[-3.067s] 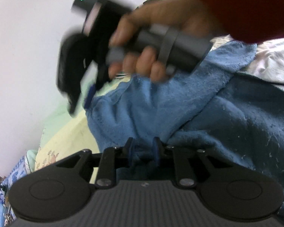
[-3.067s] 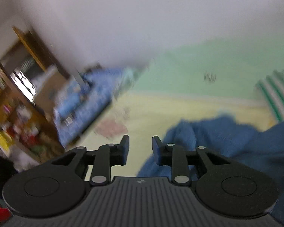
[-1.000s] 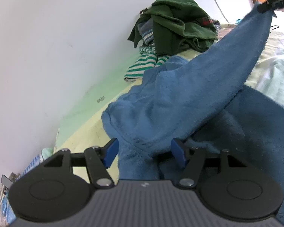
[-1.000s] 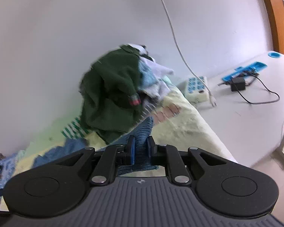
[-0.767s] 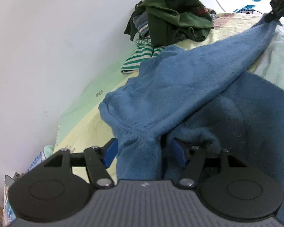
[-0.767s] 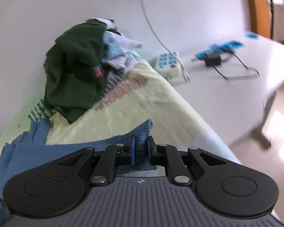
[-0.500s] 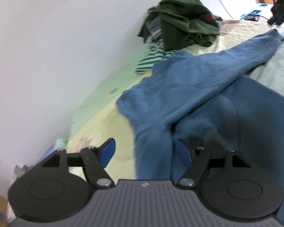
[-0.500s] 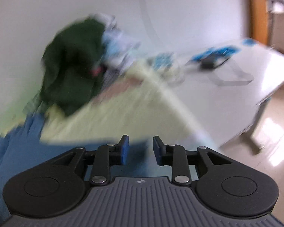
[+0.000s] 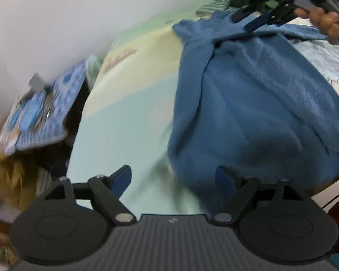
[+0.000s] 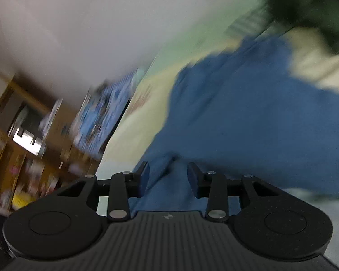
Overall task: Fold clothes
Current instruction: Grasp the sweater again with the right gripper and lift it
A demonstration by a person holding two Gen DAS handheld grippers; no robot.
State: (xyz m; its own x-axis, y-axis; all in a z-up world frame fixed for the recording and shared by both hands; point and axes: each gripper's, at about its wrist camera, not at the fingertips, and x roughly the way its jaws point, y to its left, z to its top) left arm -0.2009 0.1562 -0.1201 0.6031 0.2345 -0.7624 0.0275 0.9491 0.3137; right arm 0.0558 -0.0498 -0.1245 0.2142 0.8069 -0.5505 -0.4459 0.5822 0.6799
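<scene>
Blue sweater (image 9: 248,103) lies flat on bedsheet (image 9: 124,124).

Motion blur and cut-off edges

The right wrist view is smeared throughout: the blue sweater (image 10: 248,122) shows no weave, the dark green pile (image 10: 309,6) is cut off by the top corner, and the shelves (image 10: 22,135) hold things too blurred to name. In the left wrist view the patterned blue cloth (image 9: 40,115) is streaked, and the person's hand (image 9: 325,11) runs off the right edge.
</scene>
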